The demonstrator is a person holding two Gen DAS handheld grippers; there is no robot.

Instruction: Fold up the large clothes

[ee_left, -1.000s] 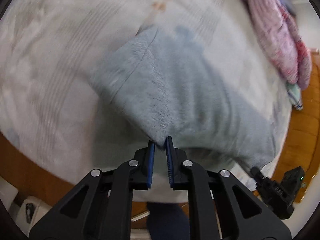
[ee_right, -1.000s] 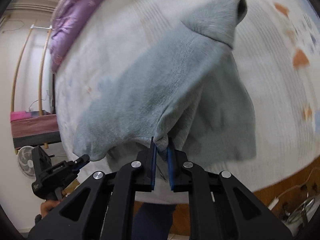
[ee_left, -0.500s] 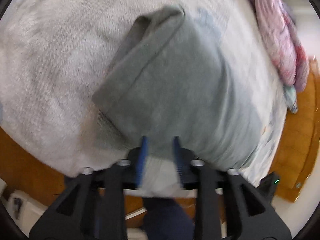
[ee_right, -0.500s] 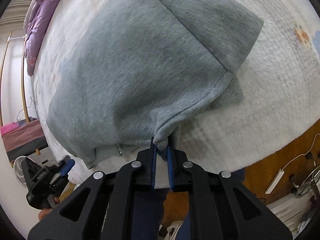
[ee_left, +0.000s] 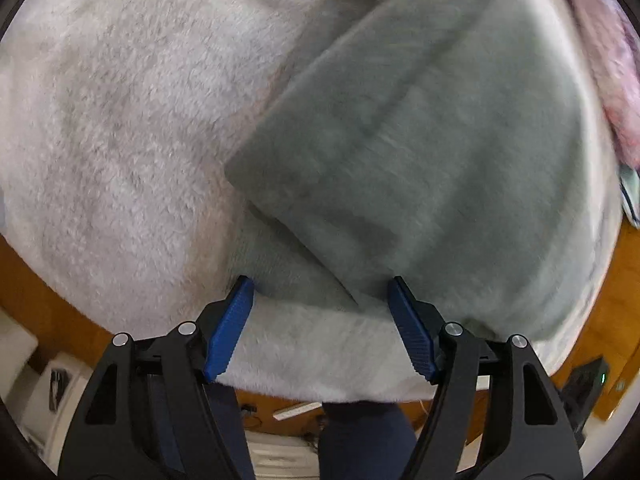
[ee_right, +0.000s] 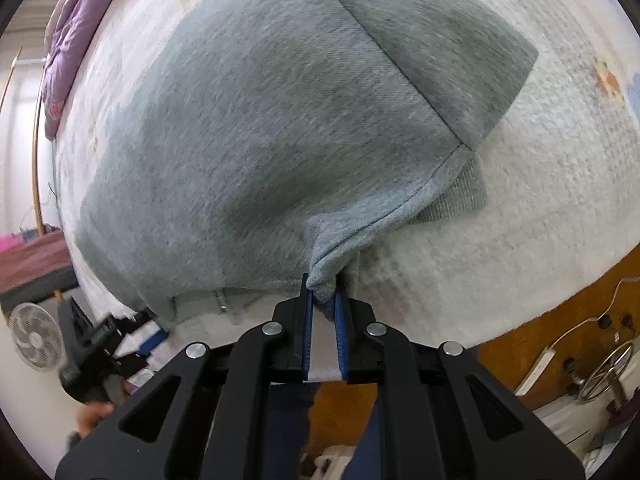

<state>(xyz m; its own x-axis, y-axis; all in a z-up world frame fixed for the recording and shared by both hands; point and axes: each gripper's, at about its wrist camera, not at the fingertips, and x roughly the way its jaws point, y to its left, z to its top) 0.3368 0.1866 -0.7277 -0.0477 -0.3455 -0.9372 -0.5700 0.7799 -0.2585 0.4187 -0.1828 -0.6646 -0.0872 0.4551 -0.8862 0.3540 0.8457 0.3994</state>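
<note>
A grey sweatshirt (ee_right: 280,120) is seen spread in a folded heap on the white fleecy blanket (ee_left: 120,120) of a bed, close to the near edge of the mattress. The right gripper (ee_right: 322,300) is pressed nearly together, and a bunched corner of the sweatshirt's hem is pinched between its blue pads (ee_right: 307,320); the cloth is drawn up into a small peak at that point. A ribbed cuff (ee_right: 452,200) is seen poking out from under the folded layer, flat on the blanket, to the right of the pinched corner. In the left wrist view, the left gripper (ee_left: 320,286) is held spread wide, its blue pads (ee_left: 228,328) set either side of the sweatshirt's near edge, and nothing is gripped between them; whether the tips touch the cloth cannot be told, as the picture is blurred. A pink and purple quilt (ee_right: 76,32) is bunched along the far side of the bed. Wooden flooring (ee_right: 560,300) is seen beyond the mattress edge, with a white power strip (ee_right: 534,372) lying on it. A white fan (ee_right: 36,336) is seen standing at the lower left of the right wrist view.
</note>
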